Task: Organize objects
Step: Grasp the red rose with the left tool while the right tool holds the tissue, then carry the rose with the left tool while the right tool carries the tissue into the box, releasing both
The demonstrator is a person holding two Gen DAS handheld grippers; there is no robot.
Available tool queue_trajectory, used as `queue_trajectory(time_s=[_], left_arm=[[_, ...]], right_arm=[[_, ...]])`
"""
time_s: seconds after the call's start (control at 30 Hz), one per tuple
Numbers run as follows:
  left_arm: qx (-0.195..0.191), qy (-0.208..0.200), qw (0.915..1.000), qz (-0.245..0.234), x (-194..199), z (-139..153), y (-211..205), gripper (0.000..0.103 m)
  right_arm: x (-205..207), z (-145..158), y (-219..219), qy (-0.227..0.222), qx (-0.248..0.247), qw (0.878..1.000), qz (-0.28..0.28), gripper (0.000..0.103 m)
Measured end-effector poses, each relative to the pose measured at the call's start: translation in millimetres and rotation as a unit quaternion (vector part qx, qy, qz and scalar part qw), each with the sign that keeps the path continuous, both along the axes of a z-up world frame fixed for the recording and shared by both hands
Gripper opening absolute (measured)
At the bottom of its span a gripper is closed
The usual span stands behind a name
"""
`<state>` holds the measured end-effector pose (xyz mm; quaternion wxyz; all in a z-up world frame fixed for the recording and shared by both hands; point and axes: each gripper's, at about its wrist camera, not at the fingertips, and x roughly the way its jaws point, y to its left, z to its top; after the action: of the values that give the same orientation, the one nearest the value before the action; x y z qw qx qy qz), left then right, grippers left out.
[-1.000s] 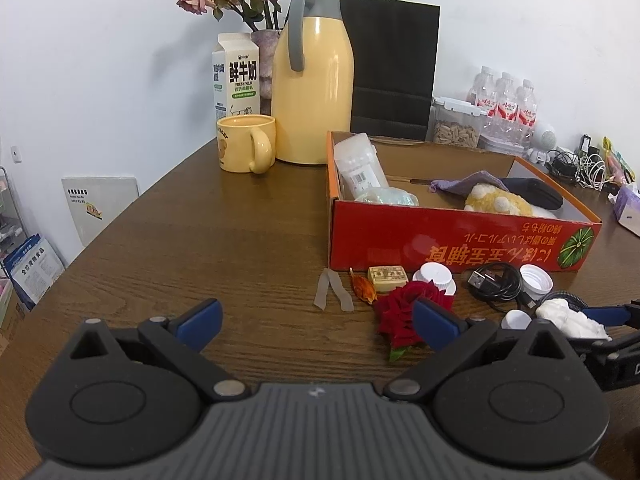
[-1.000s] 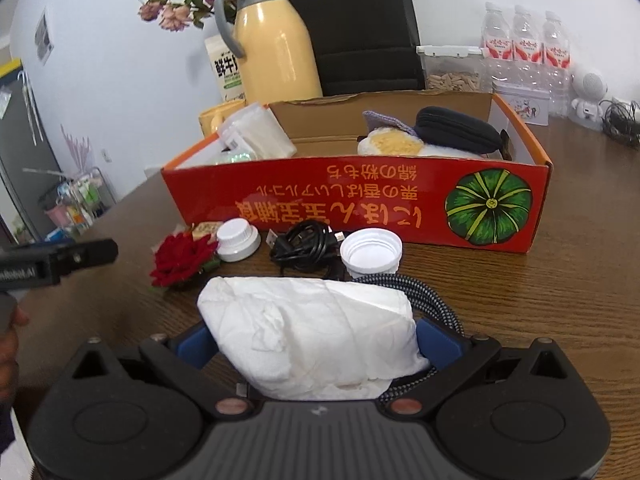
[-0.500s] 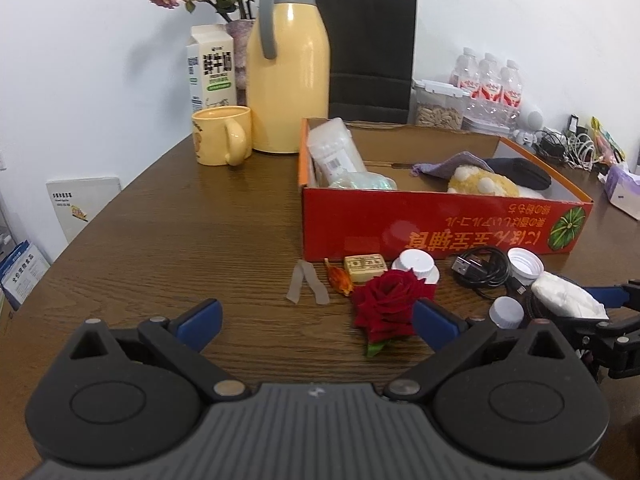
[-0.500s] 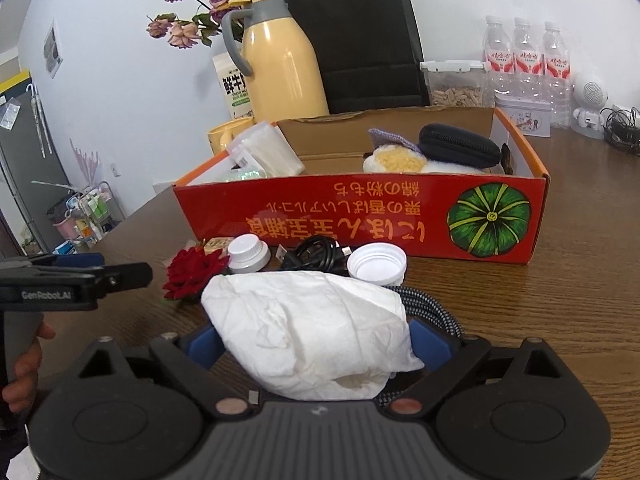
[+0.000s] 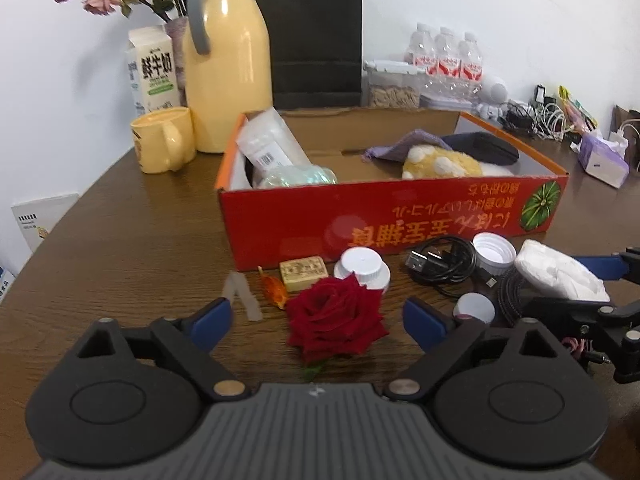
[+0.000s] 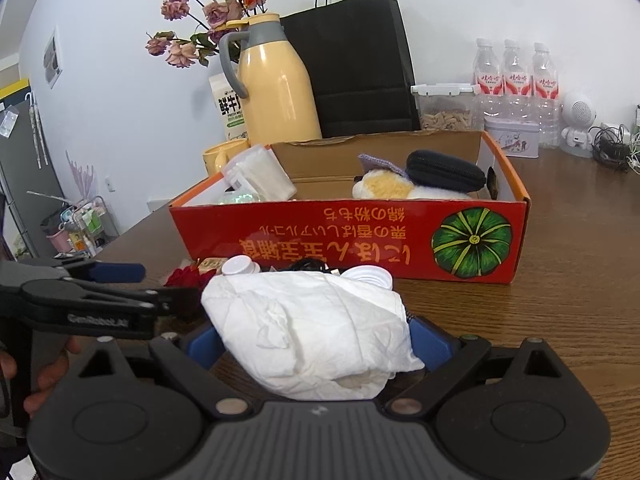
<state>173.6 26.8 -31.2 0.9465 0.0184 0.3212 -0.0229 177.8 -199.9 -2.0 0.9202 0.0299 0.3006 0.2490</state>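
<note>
White, crumpled tissue [image 6: 316, 328] is pinched between the blue pads of the right gripper [image 6: 316, 344], held in front of the red cardboard box [image 6: 352, 236], which serves as landmark throughout. The left gripper [image 5: 316, 316] has its fingers spread wide, with a red rose [image 5: 336, 320] lying on the wooden table [image 5: 120, 248] between the two pads, touching neither. Just in front of the box's near wall lie, from its left end rightward, two pale strips [image 5: 242, 294], an orange scrap [image 5: 274, 288], a small tan block [image 5: 302, 272], a white capped jar [image 5: 362, 268], a coiled black cable [image 5: 444, 264] and an upturned white lid [image 5: 494, 250]; a smaller white cap [image 5: 476, 306] sits nearer the viewer. Inside the box, a white plastic packet [image 5: 270, 144] leans at the left end; a yellow plush toy [image 5: 440, 164] and a black pouch [image 6: 444, 170] lie toward the right end. Behind the box's left corner stand a yellow mug [image 5: 164, 140], a yellow thermos jug [image 5: 226, 60] and a milk carton [image 5: 154, 68]; a black paper bag [image 5: 316, 36] stands behind its middle, and water bottles [image 6: 516, 76] behind its right end.
</note>
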Motion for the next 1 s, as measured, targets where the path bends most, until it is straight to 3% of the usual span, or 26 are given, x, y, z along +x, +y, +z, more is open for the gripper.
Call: queue_trajectory(time_s=[0.03, 0.1, 0.17, 0.27, 0.7, 1.0], left_arm=[[-0.002, 0.003, 1.0, -0.002, 1.6, -1.7, 0.2, 0.086], [-0.011, 0.013, 0.9998, -0.007, 4.1, -5.6, 0.6, 0.062], [-0.026, 0.019, 0.9994, -0.01, 4.9, -8.1, 2.9, 0.049], [-0.038, 0.01, 0.9992, -0.012, 1.9, -7.4, 6.1, 0.041], [-0.034, -0.034, 0.9987, -0.015, -14.9, 8.2, 6.4, 0.037], [-0.028, -0.08, 0.9963, -0.019, -20.6, 34.7, 1.0, 0.037]], right_arm=[[0.2, -0.1, 0.0, 0.0, 0.0, 1.0, 0.0, 0.096], [0.1, -0.2, 0.2, -0.001, -0.001, 1.0, 0.0, 0.096], [0.1, -0.7, 0.5, -0.002, -0.002, 1.0, 0.0, 0.096], [-0.2, -1.2, 0.7, -0.001, -0.003, 1.0, 0.0, 0.096], [-3.1, 2.3, -0.1, -0.014, -0.004, 1.0, -0.002, 0.096], [-7.8, 21.8, 2.9, -0.054, -0.014, 0.998, 0.001, 0.096]])
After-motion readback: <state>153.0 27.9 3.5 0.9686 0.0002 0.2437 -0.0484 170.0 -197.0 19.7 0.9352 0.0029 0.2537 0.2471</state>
